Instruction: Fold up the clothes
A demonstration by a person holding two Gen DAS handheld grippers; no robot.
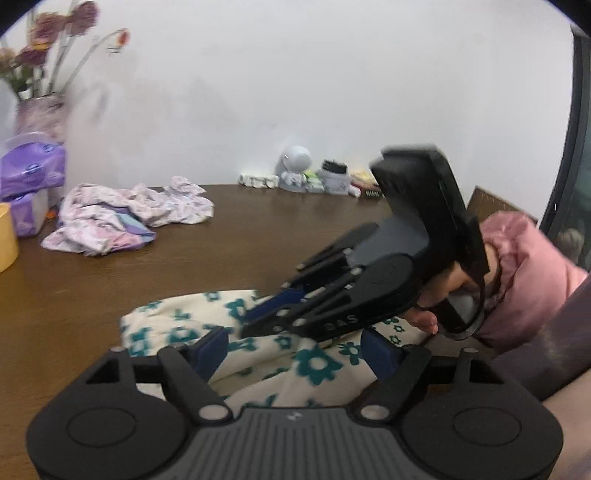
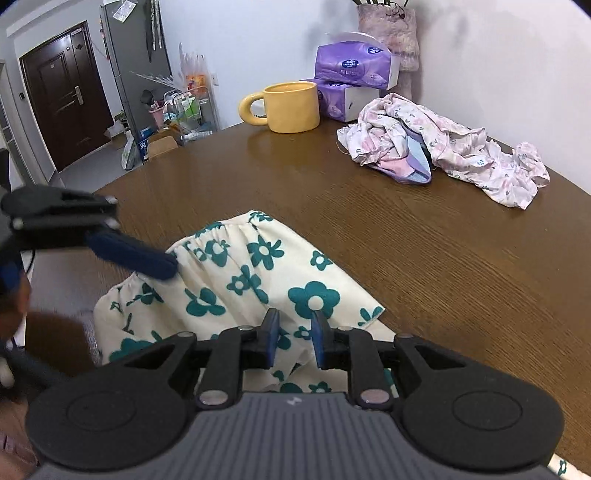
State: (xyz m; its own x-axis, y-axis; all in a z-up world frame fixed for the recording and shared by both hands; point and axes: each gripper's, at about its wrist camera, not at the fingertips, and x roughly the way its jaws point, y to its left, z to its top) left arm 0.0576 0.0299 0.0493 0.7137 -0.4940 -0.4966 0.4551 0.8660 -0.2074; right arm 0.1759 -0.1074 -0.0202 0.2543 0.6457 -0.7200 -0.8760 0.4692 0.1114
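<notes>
A: Near the front edge of the brown wood-grain table (image 2: pixel 424 236), cream garment (image 2: pixel 258 280) with teal flower print. Soft woven cloth, gathered elastic band along its far edge, part of it hanging off the table edge toward the person.

B: Grippers?

A: Left gripper (image 1: pixel 295 350), black plastic with blue padded fingers (image 1: pixel 210 349), spread wide, cloth lying between them, nothing pinched. In the right wrist view one of its blue pads touches the gathered band. Right gripper (image 2: pixel 293 336), fingers narrowly apart with a gap showing, cloth under them. Can't tell if it's actually nipping a fold; looks not closed.

B: Right one seen from the left camera?

A: Yes, tilted down onto the cloth, tips motion-blurred. A hand (image 1: pixel 443 295) grips its handle, pink quilted sleeve (image 1: pixel 524 266) behind.

B: Further out?

A: Crumpled pale pink floral garment (image 2: pixel 454 147), thin wrinkly fabric, with a purple-and-pink piece tucked in it, well apart from the cream one. Beside that, a glossy yellow mug (image 2: pixel 291 107), chunky round handle. Two stacked purple tissue packs (image 2: pixel 354 77), then a fuzzy lilac vase (image 2: pixel 391 33) against the white wall. Small white round-headed figurine (image 1: pixel 295 170) among clutter at the table's back edge.
</notes>
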